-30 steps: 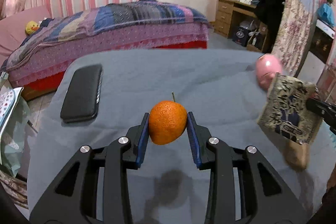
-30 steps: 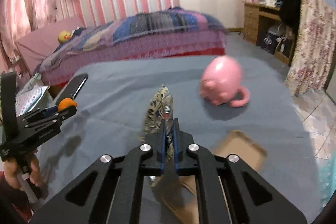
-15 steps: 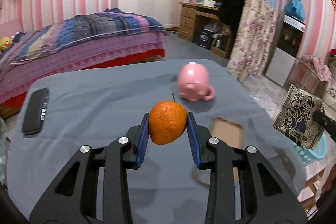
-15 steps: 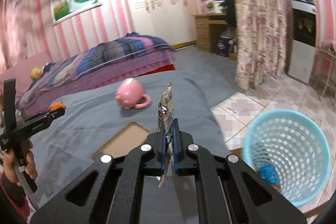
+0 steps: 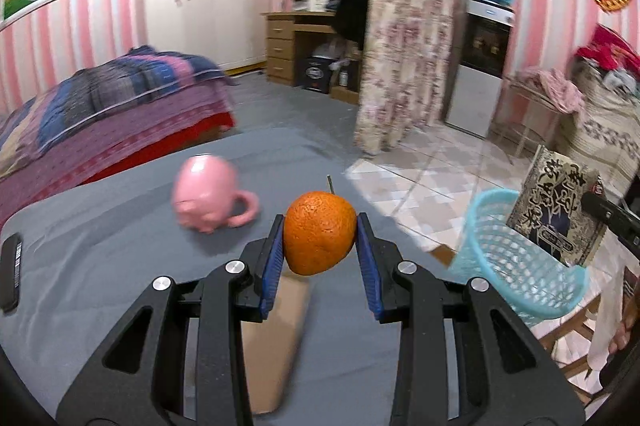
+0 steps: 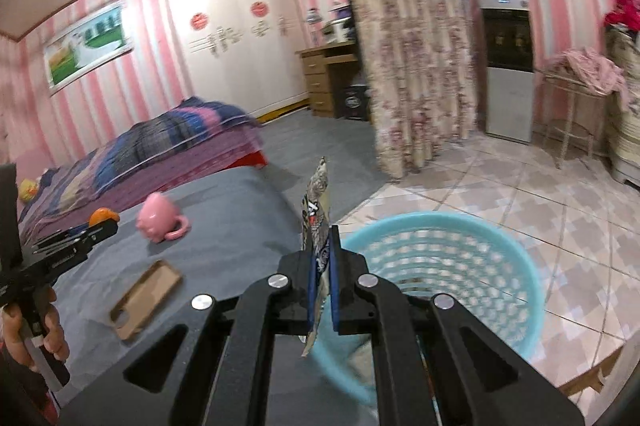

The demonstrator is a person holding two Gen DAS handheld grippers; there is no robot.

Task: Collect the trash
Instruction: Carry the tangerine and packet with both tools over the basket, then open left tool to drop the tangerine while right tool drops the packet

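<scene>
both tongs loaded, beside the round pale-blue plastic mesh basket (image 6: 440, 286)
right gripper (image 6: 324, 290) pinches the flat patterned foil wrapper (image 6: 316, 226) near its rim; left gripper (image 5: 320, 254) clamps the small orange (image 5: 320, 232) short of it. centre each over the basket, then release.

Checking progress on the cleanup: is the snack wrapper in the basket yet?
Not yet: the wrapper is clamped upright in the right gripper, above the blue basket.

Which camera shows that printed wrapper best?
The left wrist view: the wrapper faces the camera, its print visible, above the blue basket. The right wrist view shows the wrapper only edge-on, pinched in the jaws.
</scene>
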